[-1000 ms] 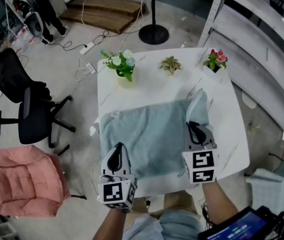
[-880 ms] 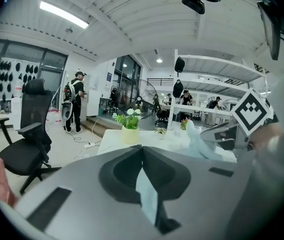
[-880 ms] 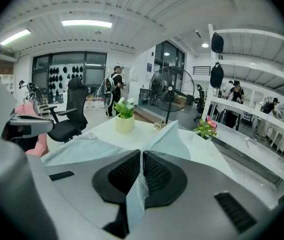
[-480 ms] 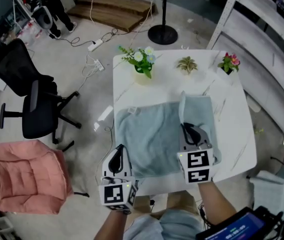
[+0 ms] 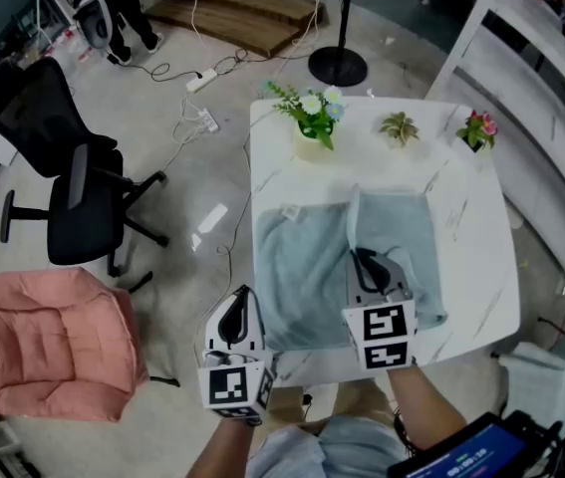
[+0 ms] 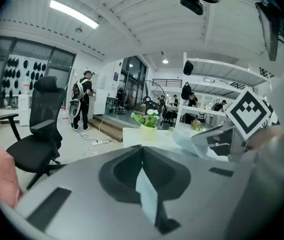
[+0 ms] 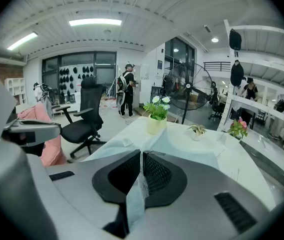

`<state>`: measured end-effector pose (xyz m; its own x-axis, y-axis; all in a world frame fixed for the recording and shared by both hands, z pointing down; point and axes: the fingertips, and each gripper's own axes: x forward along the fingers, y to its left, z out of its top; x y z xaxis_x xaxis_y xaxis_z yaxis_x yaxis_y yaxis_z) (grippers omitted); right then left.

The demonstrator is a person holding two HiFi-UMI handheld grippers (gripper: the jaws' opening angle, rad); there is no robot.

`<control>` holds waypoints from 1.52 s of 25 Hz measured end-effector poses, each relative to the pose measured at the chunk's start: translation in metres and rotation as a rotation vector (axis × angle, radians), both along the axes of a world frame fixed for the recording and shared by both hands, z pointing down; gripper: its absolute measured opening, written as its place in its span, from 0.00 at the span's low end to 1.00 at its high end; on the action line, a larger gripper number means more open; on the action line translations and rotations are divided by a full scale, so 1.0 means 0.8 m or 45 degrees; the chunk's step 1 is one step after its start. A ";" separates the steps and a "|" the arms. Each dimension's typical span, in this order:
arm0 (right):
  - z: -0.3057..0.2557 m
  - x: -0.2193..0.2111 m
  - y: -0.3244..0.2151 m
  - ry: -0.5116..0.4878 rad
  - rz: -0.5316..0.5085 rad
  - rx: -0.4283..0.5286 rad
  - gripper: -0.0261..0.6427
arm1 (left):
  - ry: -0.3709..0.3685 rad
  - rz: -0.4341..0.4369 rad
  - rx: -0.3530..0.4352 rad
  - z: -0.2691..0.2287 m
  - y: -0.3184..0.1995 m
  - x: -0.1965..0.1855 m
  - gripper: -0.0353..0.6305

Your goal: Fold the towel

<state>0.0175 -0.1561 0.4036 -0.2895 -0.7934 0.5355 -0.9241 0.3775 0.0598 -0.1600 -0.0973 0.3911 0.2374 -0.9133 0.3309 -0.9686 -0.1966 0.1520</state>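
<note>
Left gripper (image 5: 242,297) and right gripper (image 5: 362,259) slid left (jaws clamped on towel (image 5: 302,267)), its long axis crosswise.

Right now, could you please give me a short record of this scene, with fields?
surface: white table
towel: light blue, on the table, right part lifted over the middle
left claw: shut on the towel, at its near-left corner
right claw: shut on the towel's lifted edge
far edge: flower pot, small plant, pink flowers
floor: black chair, pink cushion
</note>
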 end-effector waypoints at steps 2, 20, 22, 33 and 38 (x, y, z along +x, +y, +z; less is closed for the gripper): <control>0.001 -0.015 0.001 -0.004 -0.012 -0.004 0.09 | 0.002 -0.005 0.003 0.000 0.001 -0.010 0.06; 0.021 -0.135 0.005 0.018 -0.133 -0.042 0.09 | 0.021 -0.100 -0.003 0.001 0.014 -0.100 0.06; 0.029 -0.145 0.005 0.027 -0.144 -0.056 0.09 | 0.025 -0.114 -0.006 0.003 0.014 -0.109 0.06; 0.119 -0.198 0.014 0.109 -0.231 -0.220 0.11 | 0.053 -0.148 -0.048 0.030 0.027 -0.144 0.06; 0.139 -0.208 0.011 0.198 -0.280 -0.230 0.13 | 0.072 -0.163 -0.084 0.051 0.039 -0.157 0.06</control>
<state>-0.1485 -0.1473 0.5144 -0.3468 -0.6091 0.7132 -0.8042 0.5845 0.1081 -0.2854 -0.0658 0.4323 0.1401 -0.9140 0.3808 -0.9747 -0.0597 0.2154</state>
